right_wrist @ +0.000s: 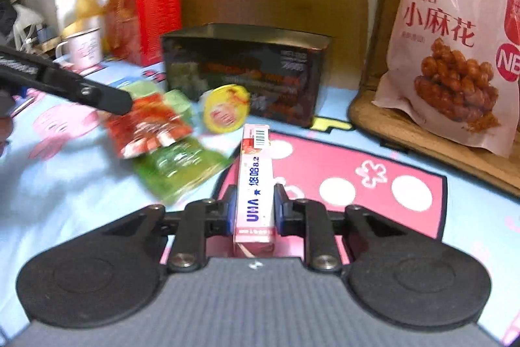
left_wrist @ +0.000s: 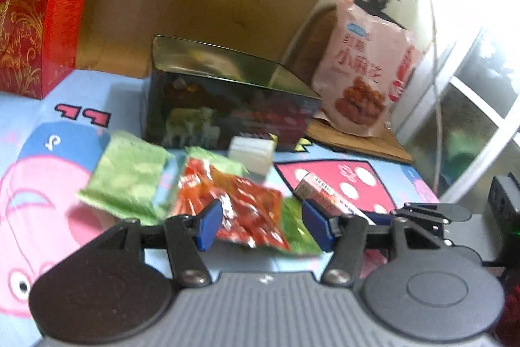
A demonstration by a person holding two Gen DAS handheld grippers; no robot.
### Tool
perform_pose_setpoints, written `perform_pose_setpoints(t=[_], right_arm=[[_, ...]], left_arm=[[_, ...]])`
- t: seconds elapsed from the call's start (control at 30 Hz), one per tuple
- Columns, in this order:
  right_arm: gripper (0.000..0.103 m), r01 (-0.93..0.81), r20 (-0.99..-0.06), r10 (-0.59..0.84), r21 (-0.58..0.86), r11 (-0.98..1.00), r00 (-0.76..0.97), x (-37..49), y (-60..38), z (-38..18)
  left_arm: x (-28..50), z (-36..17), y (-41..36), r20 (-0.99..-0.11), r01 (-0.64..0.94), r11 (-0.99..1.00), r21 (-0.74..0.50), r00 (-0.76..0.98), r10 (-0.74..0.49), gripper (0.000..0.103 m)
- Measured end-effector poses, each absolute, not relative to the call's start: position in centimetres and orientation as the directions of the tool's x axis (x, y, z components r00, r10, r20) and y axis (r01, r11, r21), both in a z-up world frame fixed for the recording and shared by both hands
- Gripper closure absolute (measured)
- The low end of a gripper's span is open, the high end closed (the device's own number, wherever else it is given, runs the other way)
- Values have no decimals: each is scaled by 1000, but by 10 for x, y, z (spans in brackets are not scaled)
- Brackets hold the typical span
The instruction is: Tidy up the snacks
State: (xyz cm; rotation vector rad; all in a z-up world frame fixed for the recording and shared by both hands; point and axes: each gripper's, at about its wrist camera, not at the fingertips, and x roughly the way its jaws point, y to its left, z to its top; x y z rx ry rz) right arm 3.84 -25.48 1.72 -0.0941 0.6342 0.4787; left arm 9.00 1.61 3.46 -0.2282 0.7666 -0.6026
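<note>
Showing only from right wrist: jaws clamping pink candy box [right_wrist: 255,184].

We count one tall red cardboard box [right_wrist: 148,12], one open dark printed tin box [right_wrist: 247,67], one large pink twisted-snack bag [right_wrist: 455,54], one slim pink UHA candy box [right_wrist: 255,184], two green foil packets [left_wrist: 128,178] [left_wrist: 297,233], one red-orange foil packet [left_wrist: 240,210], one round yellow-lidded cup [right_wrist: 226,113], one white enamel mug [right_wrist: 81,49].

Right gripper [right_wrist: 253,210] clamped on pink candy box [right_wrist: 254,184], red and green snack packets [right_wrist: 156,132] beyond, dark open tin [right_wrist: 243,70], pink snack bag [right_wrist: 455,60] standing at right
</note>
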Motion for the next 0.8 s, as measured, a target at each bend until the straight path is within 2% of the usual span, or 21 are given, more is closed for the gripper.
perform_pose_setpoints(t=[0.1,0.2,0.27,0.33,0.37,0.47,0.57,0.8], right_arm=[[78,-586,-552,513,54,808,657,4,-247,25],[78,-733,-541,625,22,680,563,-26,-224,23],[77,-785,-553,645,-28,619,528,-35,-203,17],[74,-779,-552,614,-108,618,563,-38,-186,11],[70,-767,-546,600,-133,628,585,-37,-181,10],[57,-704,-507,569,-110,702,647,-36,-185,17],[57,-652,-482,554,-51,756,679,-44,-201,23],[57,-574,-511,540,105,812,669,-72,-228,10]], left_arm=[[74,37,25,-562,444,790,-423,556,-613,42],[58,35,34,-554,459,773,-437,540,-634,41],[48,32,37,-564,457,780,-428,539,-625,41],[40,28,41,-582,438,796,-418,544,-605,41],[37,27,44,-589,426,802,-418,546,-596,41],[28,26,54,-591,405,812,-420,556,-584,41],[24,28,62,-586,400,816,-418,567,-578,41],[33,24,46,-596,425,805,-415,542,-593,41]])
